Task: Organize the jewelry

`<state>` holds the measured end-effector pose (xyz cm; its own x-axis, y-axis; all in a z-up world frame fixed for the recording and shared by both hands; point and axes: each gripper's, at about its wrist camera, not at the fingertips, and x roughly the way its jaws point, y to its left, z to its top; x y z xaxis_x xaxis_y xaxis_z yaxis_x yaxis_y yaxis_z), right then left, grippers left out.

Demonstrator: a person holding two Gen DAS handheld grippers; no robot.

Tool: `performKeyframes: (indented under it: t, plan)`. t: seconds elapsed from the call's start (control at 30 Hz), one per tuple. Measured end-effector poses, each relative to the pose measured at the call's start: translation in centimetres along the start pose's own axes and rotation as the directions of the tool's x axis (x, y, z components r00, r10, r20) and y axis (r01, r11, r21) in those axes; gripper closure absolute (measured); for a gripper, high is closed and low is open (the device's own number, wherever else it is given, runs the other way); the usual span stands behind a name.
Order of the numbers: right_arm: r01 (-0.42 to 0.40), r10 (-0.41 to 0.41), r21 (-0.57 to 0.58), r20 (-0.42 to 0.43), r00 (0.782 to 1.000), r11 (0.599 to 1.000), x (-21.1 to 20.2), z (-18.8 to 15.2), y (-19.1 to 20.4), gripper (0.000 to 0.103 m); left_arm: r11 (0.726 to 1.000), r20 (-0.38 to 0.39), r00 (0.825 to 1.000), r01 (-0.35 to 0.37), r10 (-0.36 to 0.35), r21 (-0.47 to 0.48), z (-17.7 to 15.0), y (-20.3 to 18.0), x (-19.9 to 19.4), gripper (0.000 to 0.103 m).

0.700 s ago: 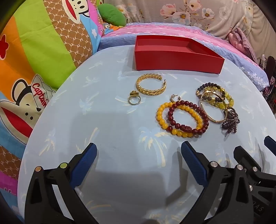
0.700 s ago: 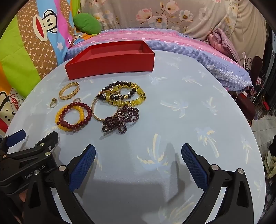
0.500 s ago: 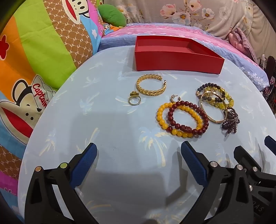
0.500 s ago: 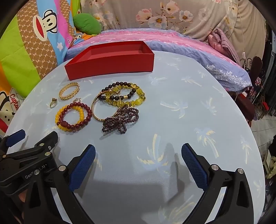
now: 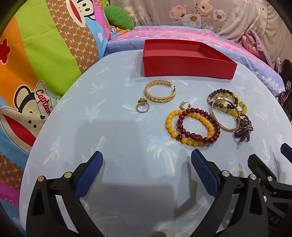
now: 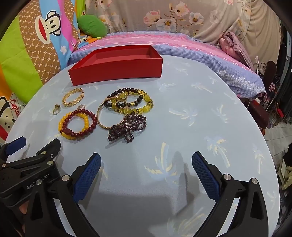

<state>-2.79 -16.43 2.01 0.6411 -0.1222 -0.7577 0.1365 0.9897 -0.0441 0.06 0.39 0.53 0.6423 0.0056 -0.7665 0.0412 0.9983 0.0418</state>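
An empty red box (image 5: 188, 68) (image 6: 116, 70) stands at the far side of a round table with a light blue cloth (image 5: 113, 138). In front of it lie a gold woven cuff (image 5: 160, 92) (image 6: 73, 97), a ring (image 5: 142, 107) (image 6: 56, 109), a small earring (image 5: 185, 104), a yellow bead bracelet (image 5: 170, 125) overlapped by a dark red one (image 5: 215, 125) (image 6: 91, 125), a thin gold bangle (image 5: 225, 125) under yellow-and-black beads (image 5: 230, 99) (image 6: 131, 102), and tangled purple beads (image 5: 243, 128) (image 6: 127, 128). My left gripper (image 5: 147, 163) and right gripper (image 6: 146, 164) hover near the front edge, both open, nothing between their fingers.
Bright cartoon-print bedding (image 5: 36, 63) rises along the left of the table. A pink and lilac striped bed cover (image 5: 182, 33) and floral fabric (image 6: 182, 16) lie behind. The right half of the cloth (image 6: 209, 113) holds no jewelry. The table drops off at the right edge (image 6: 266, 145).
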Motion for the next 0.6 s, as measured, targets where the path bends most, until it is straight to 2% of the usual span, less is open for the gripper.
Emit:
performKeyframes:
  t: [0.6]
  plan:
    - [0.004,-0.004,-0.003,0.005,1.000,1.000,0.03,-0.17,0.15,0.007,1.000,0.008,1.000,-0.006,0.005,0.002,0.08,-0.12,-0.08,0.011]
